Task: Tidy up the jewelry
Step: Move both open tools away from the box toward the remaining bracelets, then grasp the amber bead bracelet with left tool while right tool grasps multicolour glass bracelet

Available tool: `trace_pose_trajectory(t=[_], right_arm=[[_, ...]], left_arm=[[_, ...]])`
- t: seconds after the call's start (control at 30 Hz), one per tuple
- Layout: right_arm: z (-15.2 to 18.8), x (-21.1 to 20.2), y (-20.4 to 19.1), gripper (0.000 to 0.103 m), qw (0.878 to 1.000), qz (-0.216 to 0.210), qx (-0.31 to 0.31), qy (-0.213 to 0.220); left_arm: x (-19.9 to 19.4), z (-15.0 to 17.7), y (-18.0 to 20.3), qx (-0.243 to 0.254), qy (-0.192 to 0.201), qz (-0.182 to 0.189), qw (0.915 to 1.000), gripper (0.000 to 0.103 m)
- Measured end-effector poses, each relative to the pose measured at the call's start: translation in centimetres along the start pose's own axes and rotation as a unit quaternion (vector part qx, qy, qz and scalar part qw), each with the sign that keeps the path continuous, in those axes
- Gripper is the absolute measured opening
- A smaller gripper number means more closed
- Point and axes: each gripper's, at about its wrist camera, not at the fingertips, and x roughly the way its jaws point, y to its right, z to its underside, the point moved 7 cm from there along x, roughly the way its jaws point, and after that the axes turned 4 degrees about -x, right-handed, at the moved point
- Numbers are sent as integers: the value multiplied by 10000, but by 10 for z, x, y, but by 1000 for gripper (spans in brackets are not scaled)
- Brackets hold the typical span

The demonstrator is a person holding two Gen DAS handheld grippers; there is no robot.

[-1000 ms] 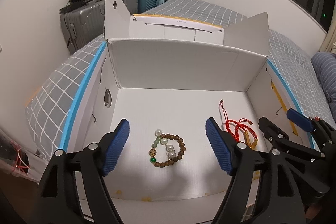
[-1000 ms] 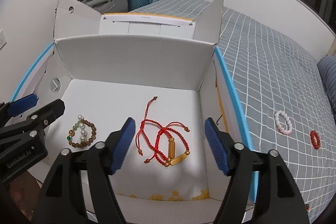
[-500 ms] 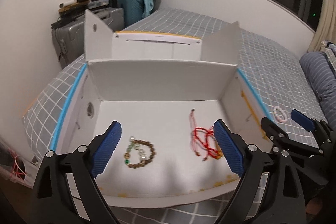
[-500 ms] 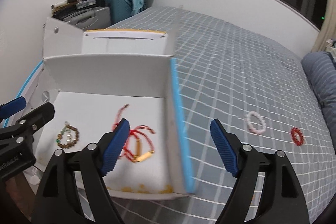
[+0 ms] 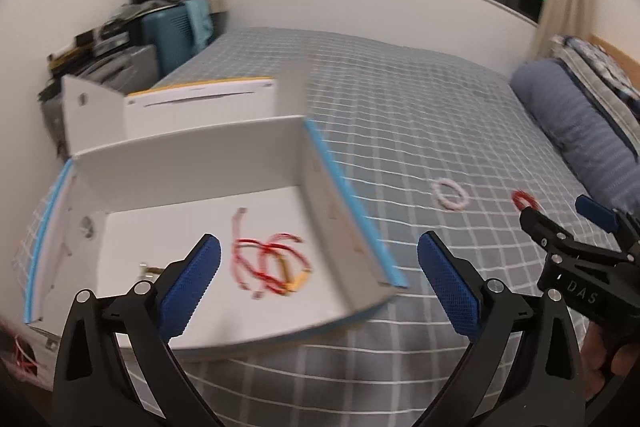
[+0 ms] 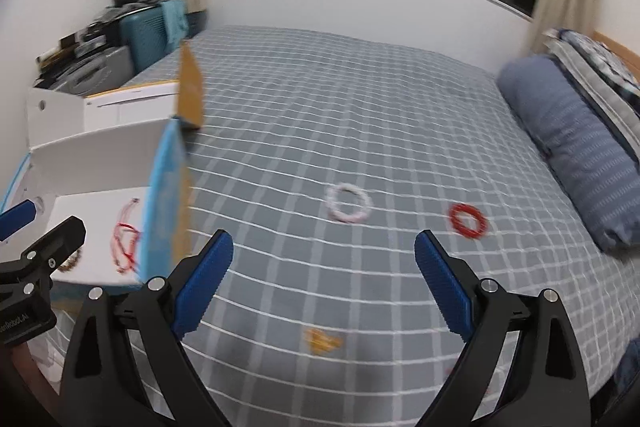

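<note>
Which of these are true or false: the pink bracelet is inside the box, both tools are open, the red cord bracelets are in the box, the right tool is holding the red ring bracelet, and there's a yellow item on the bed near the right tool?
1. The pink bracelet is inside the white box. False: it lies on the bed, outside the box.
2. The left tool and right tool are both open. True.
3. The red cord bracelets lie in the box. True.
4. The right tool holds the red ring bracelet. False: it lies on the bed, ungrasped.
5. A small yellow item lies on the bed near the right tool. True.
</note>
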Motion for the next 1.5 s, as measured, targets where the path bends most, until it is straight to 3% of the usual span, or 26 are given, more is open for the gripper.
trace_pose_trajectory(t=[0.47, 0.7, 0.97, 1.4, 1.5], right_arm=[[90, 3, 108, 89, 9955, 450, 313, -778], [131, 19, 141, 88, 9918, 551, 396, -1082], [164, 45, 162, 88, 9868, 475, 549, -1448], [184, 63, 160, 54, 9815, 247, 540, -1819], [185, 65, 158, 44, 9805, 181, 548, -1877]], left_arm=[[26, 53, 115, 501, -475, 556, 9961, 97], [66, 90, 148, 669, -941, 470, 9922, 97], [96, 112, 163, 709, -1126, 404, 9903, 97], [133, 122, 162, 568, -1460, 386, 9869, 97], [137, 128, 165, 668, -1553, 370, 9849, 89]])
